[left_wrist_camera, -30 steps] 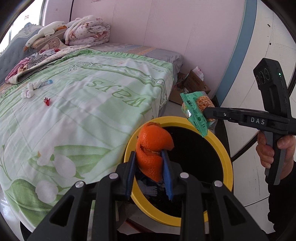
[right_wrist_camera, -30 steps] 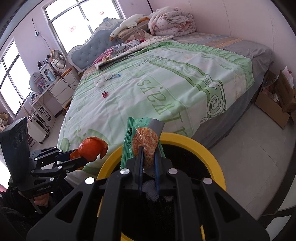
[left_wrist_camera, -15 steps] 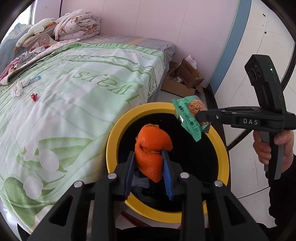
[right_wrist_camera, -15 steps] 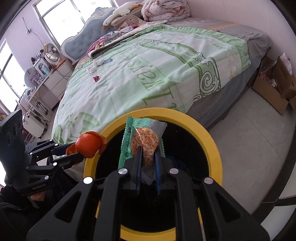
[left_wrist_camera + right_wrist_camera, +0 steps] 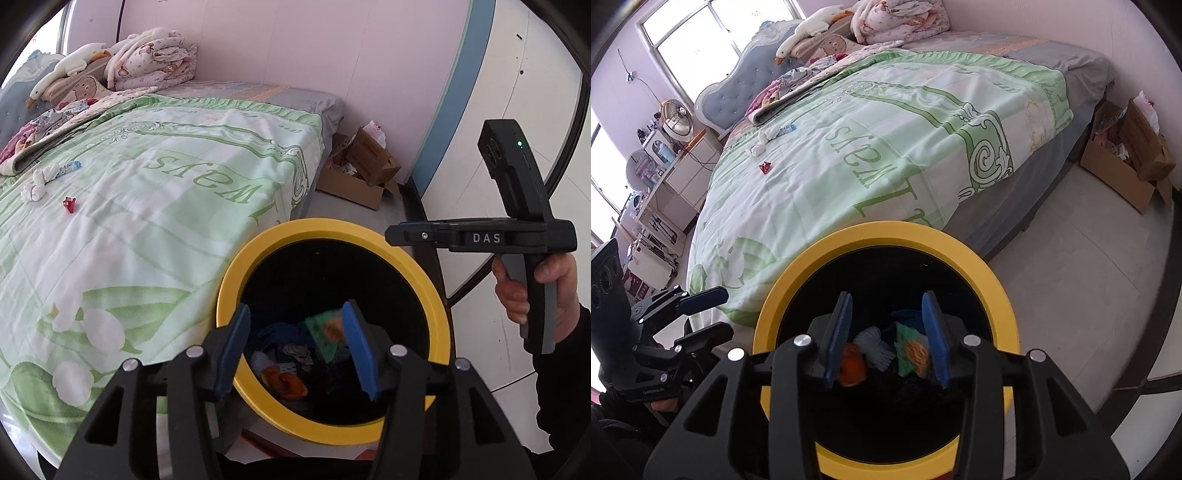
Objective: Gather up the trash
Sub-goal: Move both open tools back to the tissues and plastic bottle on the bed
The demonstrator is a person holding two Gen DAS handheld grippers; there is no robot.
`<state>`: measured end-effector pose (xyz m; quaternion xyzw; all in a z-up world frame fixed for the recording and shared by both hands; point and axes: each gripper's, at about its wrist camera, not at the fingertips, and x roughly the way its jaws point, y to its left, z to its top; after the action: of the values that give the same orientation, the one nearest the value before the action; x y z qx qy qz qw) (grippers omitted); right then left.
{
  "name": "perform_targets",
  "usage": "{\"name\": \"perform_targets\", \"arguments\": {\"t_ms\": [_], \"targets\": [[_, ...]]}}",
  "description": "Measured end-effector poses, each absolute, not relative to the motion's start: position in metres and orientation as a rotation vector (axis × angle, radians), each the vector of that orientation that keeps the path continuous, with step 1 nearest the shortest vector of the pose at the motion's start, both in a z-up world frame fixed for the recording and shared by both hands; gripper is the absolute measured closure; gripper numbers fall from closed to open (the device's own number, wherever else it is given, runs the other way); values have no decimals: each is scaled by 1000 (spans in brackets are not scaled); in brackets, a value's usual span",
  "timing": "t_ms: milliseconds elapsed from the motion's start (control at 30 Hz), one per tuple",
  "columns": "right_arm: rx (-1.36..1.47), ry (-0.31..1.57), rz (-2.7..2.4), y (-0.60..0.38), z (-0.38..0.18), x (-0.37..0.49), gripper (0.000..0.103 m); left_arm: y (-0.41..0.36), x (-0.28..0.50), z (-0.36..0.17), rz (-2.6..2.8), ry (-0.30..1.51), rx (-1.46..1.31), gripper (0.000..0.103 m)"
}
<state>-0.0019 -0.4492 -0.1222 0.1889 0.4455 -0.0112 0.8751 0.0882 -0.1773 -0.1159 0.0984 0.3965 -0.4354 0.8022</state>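
A yellow-rimmed black bin (image 5: pixel 258 251) (image 5: pixel 886 232) stands beside the bed. My left gripper (image 5: pixel 295 347) is open and empty above the bin's mouth. My right gripper (image 5: pixel 886 339) is also open and empty above it; it shows from the side in the left wrist view (image 5: pixel 391 234). The orange peel (image 5: pixel 286 382) (image 5: pixel 851 365) and the green snack wrapper (image 5: pixel 325 332) (image 5: pixel 910 352) lie inside the bin with other scraps.
The bed with a green floral cover (image 5: pixel 147 192) (image 5: pixel 886 140) holds a small red scrap (image 5: pixel 69 204) (image 5: pixel 765 167), white tissue bits (image 5: pixel 35 186) (image 5: pixel 764 136) and a blue wrapper (image 5: pixel 68 168). Cardboard boxes (image 5: pixel 364 170) (image 5: pixel 1126 162) sit by the wall.
Both grippers opened over the bin. The orange peel dropped from the left one and the green wrapper from the right one; both now lie inside the bin.
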Motion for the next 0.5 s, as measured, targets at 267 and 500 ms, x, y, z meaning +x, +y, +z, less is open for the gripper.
{"name": "perform_targets", "arguments": {"t_ms": [267, 500], "targets": [[354, 871, -7, -446, -109, 30, 65, -156, 113, -106, -878, 782, 174, 47], [294, 805, 73, -422, -88, 99, 60, -116, 162, -97, -760, 733, 88, 38]]}}
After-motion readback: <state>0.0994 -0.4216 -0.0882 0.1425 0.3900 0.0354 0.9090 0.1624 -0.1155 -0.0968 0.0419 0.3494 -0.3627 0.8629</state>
